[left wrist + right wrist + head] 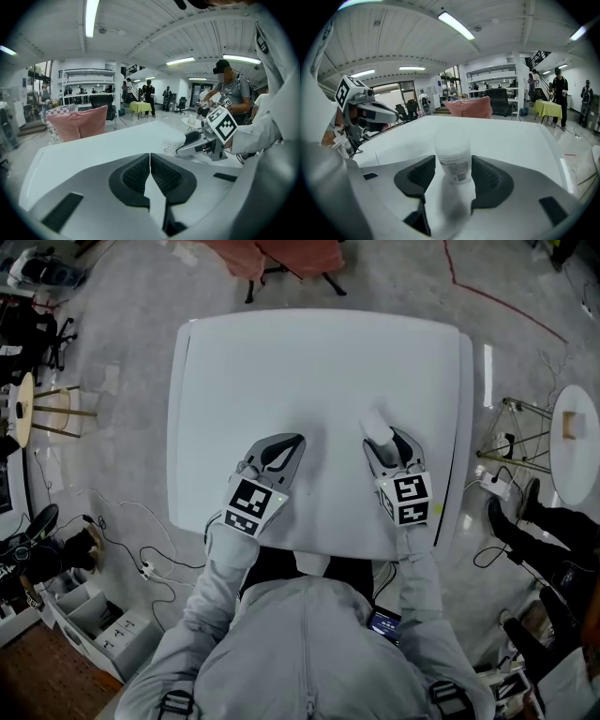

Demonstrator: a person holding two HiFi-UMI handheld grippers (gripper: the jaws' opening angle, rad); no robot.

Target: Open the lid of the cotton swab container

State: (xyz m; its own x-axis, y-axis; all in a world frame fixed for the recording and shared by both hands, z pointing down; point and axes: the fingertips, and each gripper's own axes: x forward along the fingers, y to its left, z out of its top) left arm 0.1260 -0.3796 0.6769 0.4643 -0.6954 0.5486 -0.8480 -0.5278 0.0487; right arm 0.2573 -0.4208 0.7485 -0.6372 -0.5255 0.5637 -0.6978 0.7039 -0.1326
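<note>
Right gripper (387, 439) jaws stand wide, cotton swab container (452, 154) upright on the desk (319, 362) between them, not gripped; left gripper (281, 448) jaws pressed together, empty

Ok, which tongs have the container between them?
The right tongs: their jaws stand apart with the container upright between them. The left tongs are shut on nothing.

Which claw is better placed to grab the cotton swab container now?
Right. The right claw stands open with the container upright inside it; the left claw is shut, empty, off to the side.
</note>
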